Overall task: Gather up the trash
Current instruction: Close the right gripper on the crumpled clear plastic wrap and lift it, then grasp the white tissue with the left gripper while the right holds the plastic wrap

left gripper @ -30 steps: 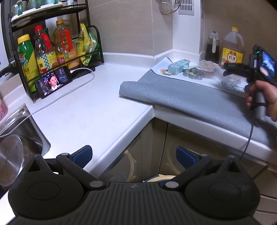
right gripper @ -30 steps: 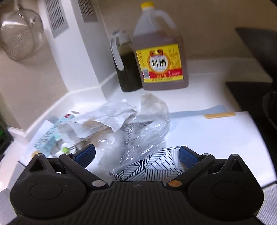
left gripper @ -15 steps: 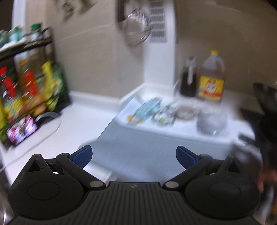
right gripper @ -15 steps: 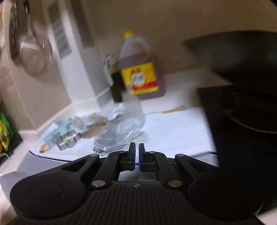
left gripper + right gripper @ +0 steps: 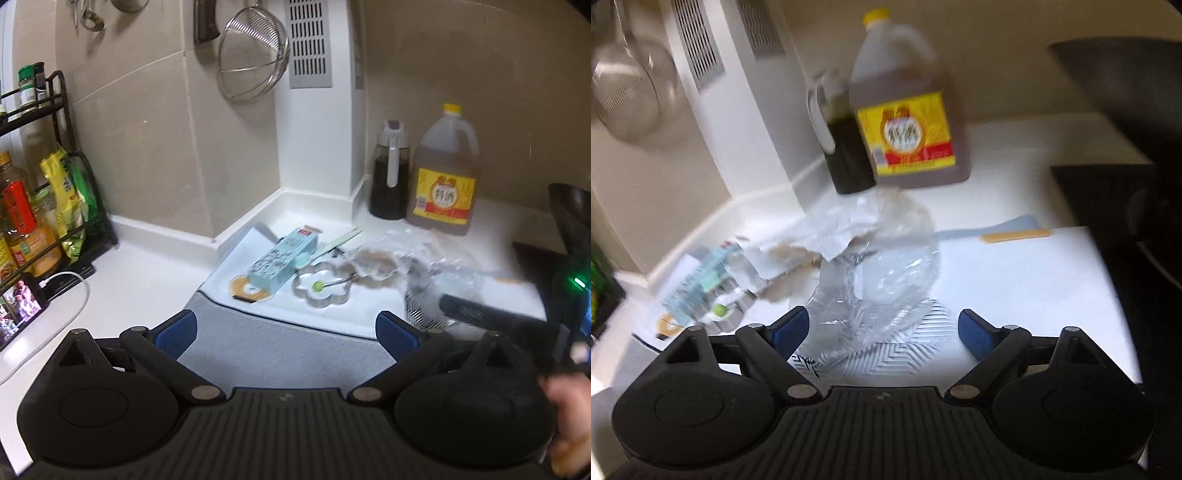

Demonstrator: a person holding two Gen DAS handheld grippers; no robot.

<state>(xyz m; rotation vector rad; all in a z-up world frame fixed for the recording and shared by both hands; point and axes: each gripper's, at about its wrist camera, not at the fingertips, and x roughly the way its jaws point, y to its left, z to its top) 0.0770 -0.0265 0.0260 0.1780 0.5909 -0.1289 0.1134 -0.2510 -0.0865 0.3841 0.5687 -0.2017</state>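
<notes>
My left gripper [image 5: 286,328] points forward and down, its blue pads spread wide with nothing between them. My right gripper [image 5: 882,328] tilts down too, its jaws opening wide. My right hand [image 5: 570,417], blurred, clasps its handle at the left view's edge.

The right tool [image 5: 879,334] has its jaws opening, blue pads wide apart, with the lower part of a crumpled clear plastic bag [image 5: 882,273] between them but not pressed. Behind the bag, on the white worktop [image 5: 1015,273], stand a large jug with a yellow label [image 5: 905,122] and, touching its left side, a dark bottle [image 5: 846,147]. Left of the bag lie torn paper [image 5: 831,236] and a pale blue carton [image 5: 701,284], both blurred.
</notes>
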